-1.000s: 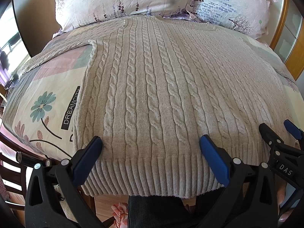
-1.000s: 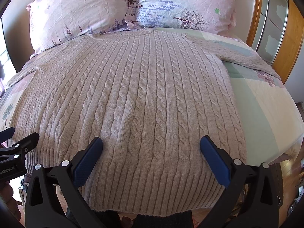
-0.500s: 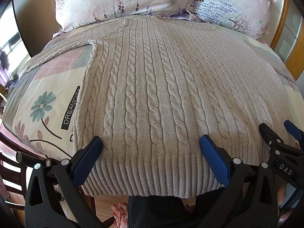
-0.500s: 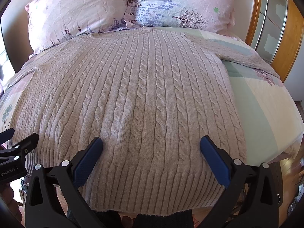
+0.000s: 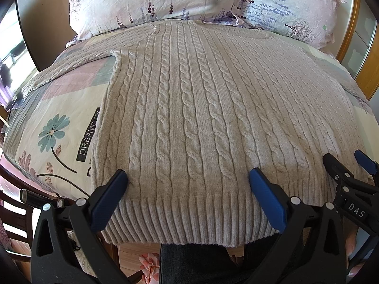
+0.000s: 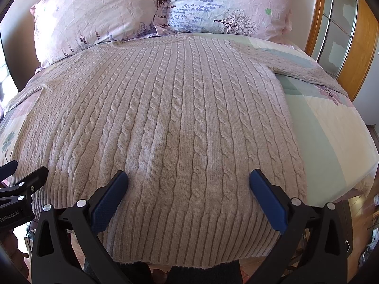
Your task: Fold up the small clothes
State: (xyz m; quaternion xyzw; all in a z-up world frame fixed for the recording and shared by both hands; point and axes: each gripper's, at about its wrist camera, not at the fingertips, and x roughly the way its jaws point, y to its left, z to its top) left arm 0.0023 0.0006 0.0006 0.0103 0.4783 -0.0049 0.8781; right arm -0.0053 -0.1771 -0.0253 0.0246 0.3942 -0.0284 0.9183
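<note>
While the sweater lies spread flat on the bed, its neck toward the two pillows and its ribbed hem hanging over the near edge, both grippers hover just above that hem. The left gripper has its jaws spread wide apart over the left half of the hem, gripping nothing; its blue pads sit on either side of a stretch of cable knit. The right gripper is likewise released, jaws wide, over the right half of the hem, and it also shows at the right edge of the left wrist view. One sleeve stretches out to the left across the flowered sheet, the other to the right. A wooden frame stands beyond the bed on the right.
</note>
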